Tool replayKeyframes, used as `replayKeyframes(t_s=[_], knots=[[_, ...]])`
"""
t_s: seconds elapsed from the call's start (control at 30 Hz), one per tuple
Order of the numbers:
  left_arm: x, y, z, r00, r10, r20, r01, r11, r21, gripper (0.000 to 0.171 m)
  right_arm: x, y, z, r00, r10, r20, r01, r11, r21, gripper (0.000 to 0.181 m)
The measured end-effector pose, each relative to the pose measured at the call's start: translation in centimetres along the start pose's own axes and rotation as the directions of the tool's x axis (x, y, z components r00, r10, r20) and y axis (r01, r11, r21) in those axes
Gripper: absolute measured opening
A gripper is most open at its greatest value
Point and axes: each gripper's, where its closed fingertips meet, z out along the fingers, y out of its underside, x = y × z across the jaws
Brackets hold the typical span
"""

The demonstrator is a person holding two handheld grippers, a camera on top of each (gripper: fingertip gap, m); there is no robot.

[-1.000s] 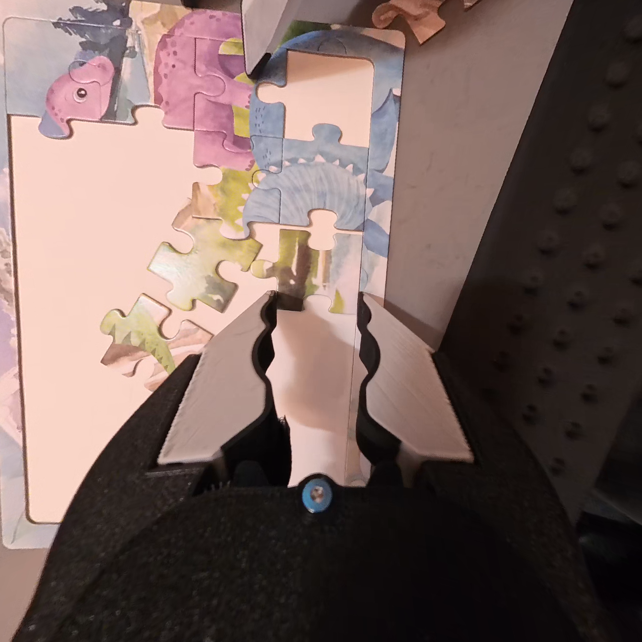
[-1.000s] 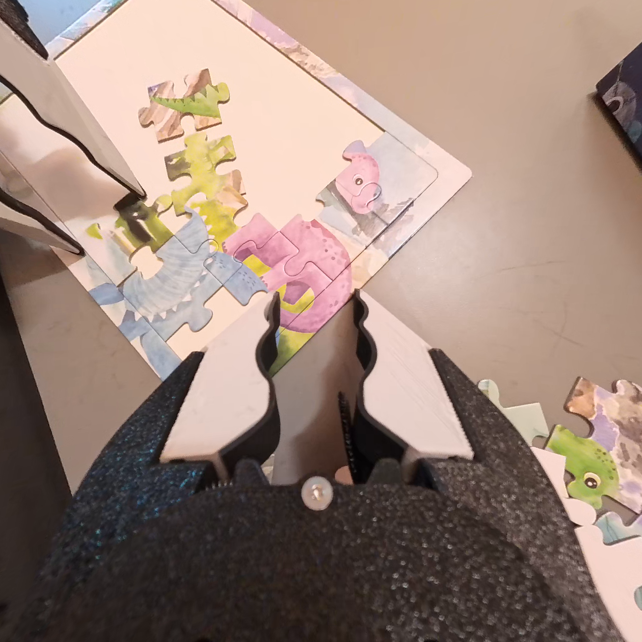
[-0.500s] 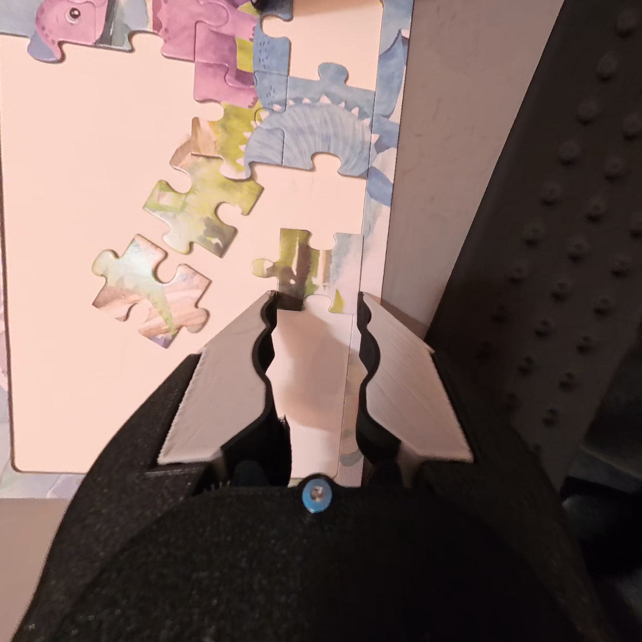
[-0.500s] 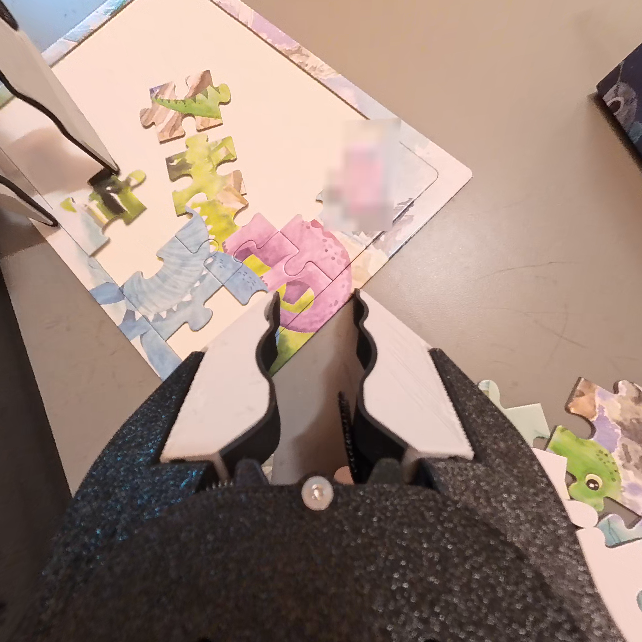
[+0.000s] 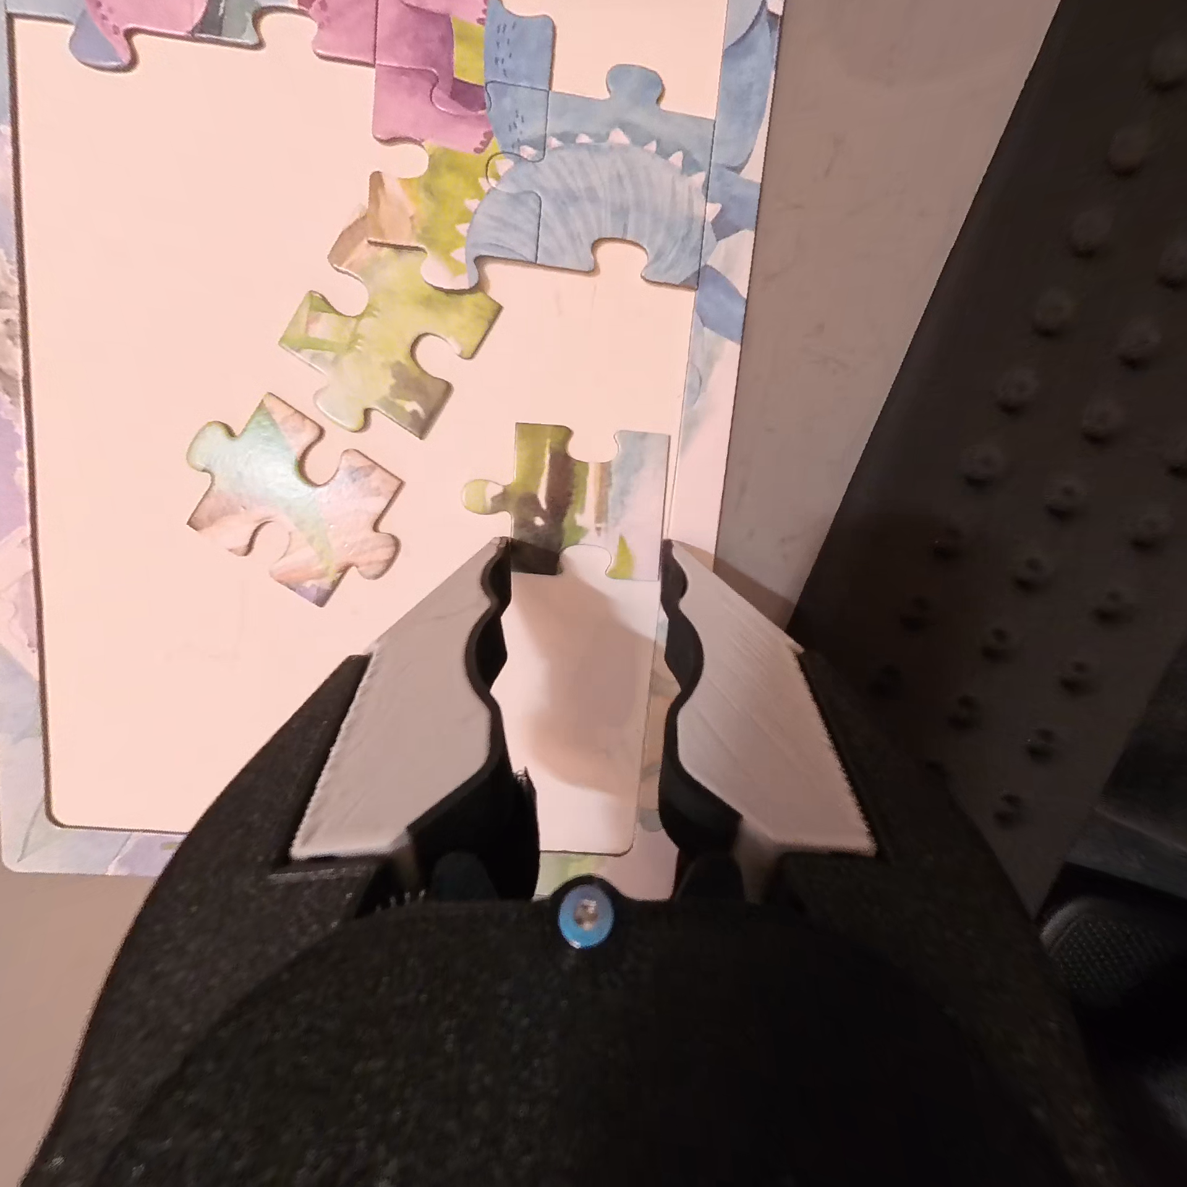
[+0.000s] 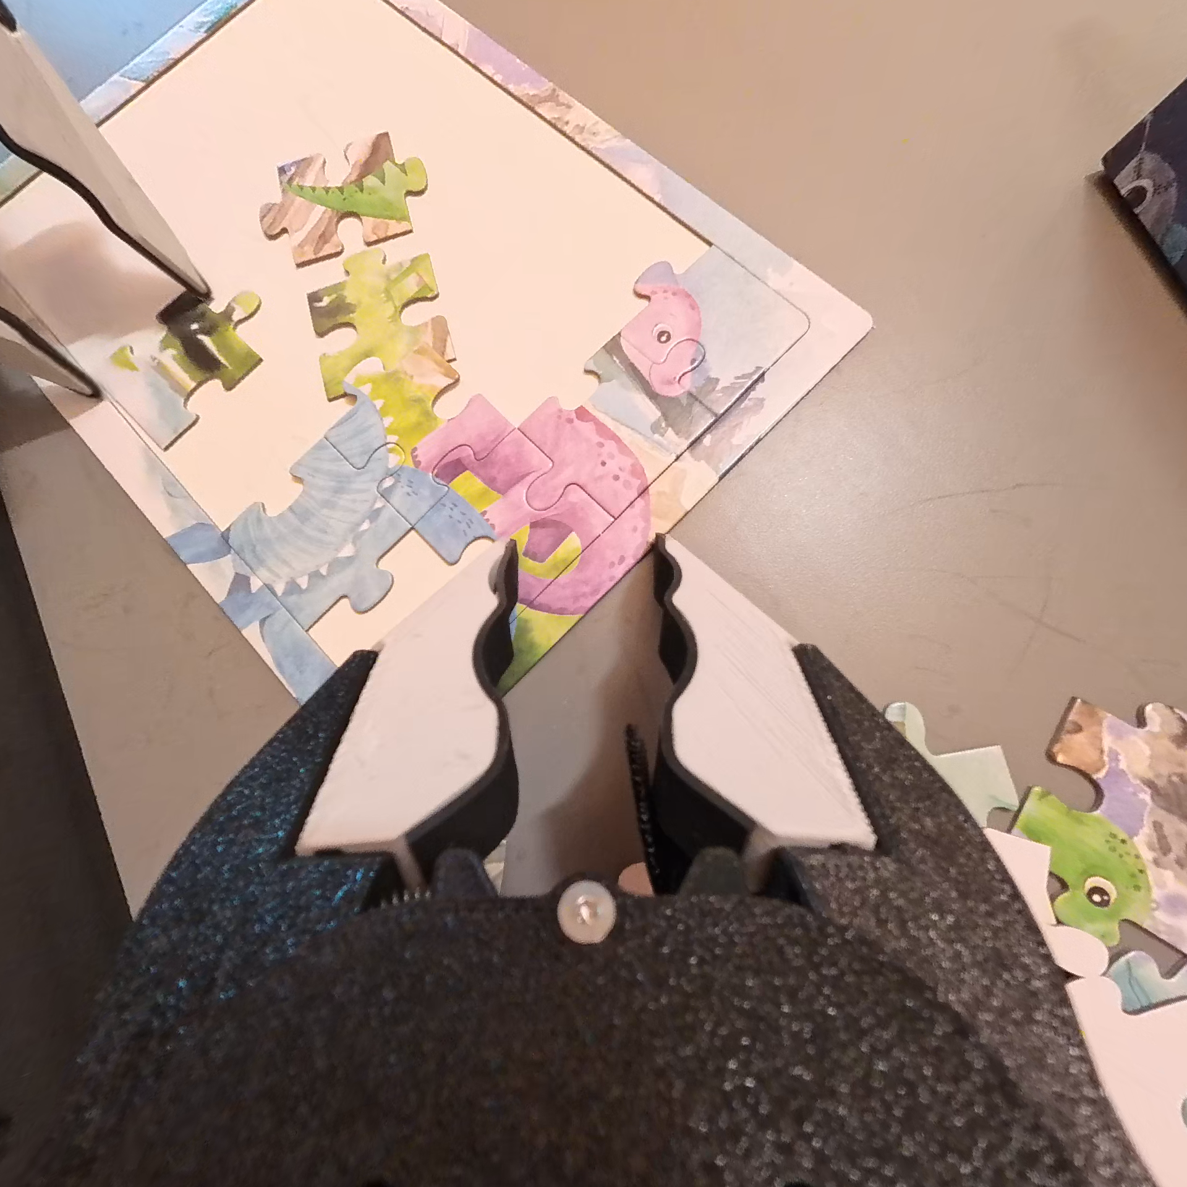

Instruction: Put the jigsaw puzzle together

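Dragged back from the blue dinosaur section: edge piece [image 5: 581, 498], now apart, against the tray's [image 5: 160, 738] long edge, left gripper [image 5: 584, 552] spread around it, not clamping. Right gripper [image 6: 581, 552] spread, empty. Joined: one corner cluster. Outstanding: two loose pieces [image 5: 292, 498] in tray, more pieces [image 6: 1092, 854] on desk.

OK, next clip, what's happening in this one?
A person with two handheld grippers is assembling a dinosaur jigsaw in its tray. The left gripper, open, has its fingertips at a loose green-and-blue edge piece by the tray's border. The right gripper hovers open and empty. Pink and blue dinosaur sections are joined; most of the tray is bare.
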Motion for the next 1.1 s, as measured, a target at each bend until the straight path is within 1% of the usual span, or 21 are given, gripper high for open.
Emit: replayKeyframes(t_s=[0.37, 0.53, 0.63, 0.7, 0.73, 0.8, 0.83, 0.93, 1.03, 1.1], knots=[[0.0, 0.7, -0.4, 1.000, 0.016, -0.012, -0.016, 1.000, -0.017, 0.047, 0.0, 0.0, 0.0, 1.000, 0.001, 0.002, -0.001, 1.000, 0.004, 0.042], [-0.8, -0.3, -0.8, 1.000, -0.007, -0.002, 0.007, 1.000, 0.029, 0.051, 0.0, 0.0, 0.0, 1.000, 0.001, 0.001, -0.001, 1.000, 0.004, 0.042], [-0.7, -0.9, -0.5, 0.995, -0.073, -0.072, 0.077, 0.996, 0.045, 0.051, 0.0, 0.0, 0.0, 1.000, 0.001, 0.000, -0.001, 1.000, 0.004, 0.042], [-0.5, -1.3, -0.1, 0.990, -0.090, -0.108, 0.096, 0.994, 0.051, 0.051, 0.0, 0.0, 0.0, 1.000, 0.001, 0.001, -0.001, 1.000, 0.005, 0.042], [-0.5, -1.5, 0.0, 0.990, -0.084, -0.110, 0.090, 0.994, 0.055, 0.049, 0.0, 0.0, 0.0, 1.000, 0.001, 0.001, -0.001, 1.000, 0.005, 0.042], [0.4, -1.7, 0.0, 0.988, -0.049, -0.145, 0.057, 0.997, 0.052, 0.036, 0.0, 0.0, 0.0, 1.000, 0.003, 0.002, -0.003, 1.000, 0.008, 0.042], [0.8, -1.8, 0.1, 0.988, -0.030, -0.150, 0.038, 0.998, 0.052, 0.032, 0.0, 0.0, 0.0, 1.000, 0.003, 0.002, -0.003, 1.000, 0.009, 0.042], [0.9, -1.8, 0.3, 0.993, 0.007, -0.119, -0.002, 0.999, 0.039, 0.032, 0.1, 0.0, 0.0, 1.000, 0.002, 0.002, -0.002, 1.000, 0.008, 0.042], [0.2, -2.7, -0.2, 0.997, 0.025, -0.074, -0.019, 0.997, 0.074, 0.032, 0.1, 0.0, 0.0, 1.000, 0.002, 0.001, -0.002, 1.000, 0.009, 0.042], [-0.9, -3.0, -0.4, 1.000, 0.011, -0.027, -0.008, 0.995, 0.096, 0.024, 0.1, 0.0, 0.0, 1.000, 0.001, 0.000, -0.001, 1.000, 0.009, 0.042]])
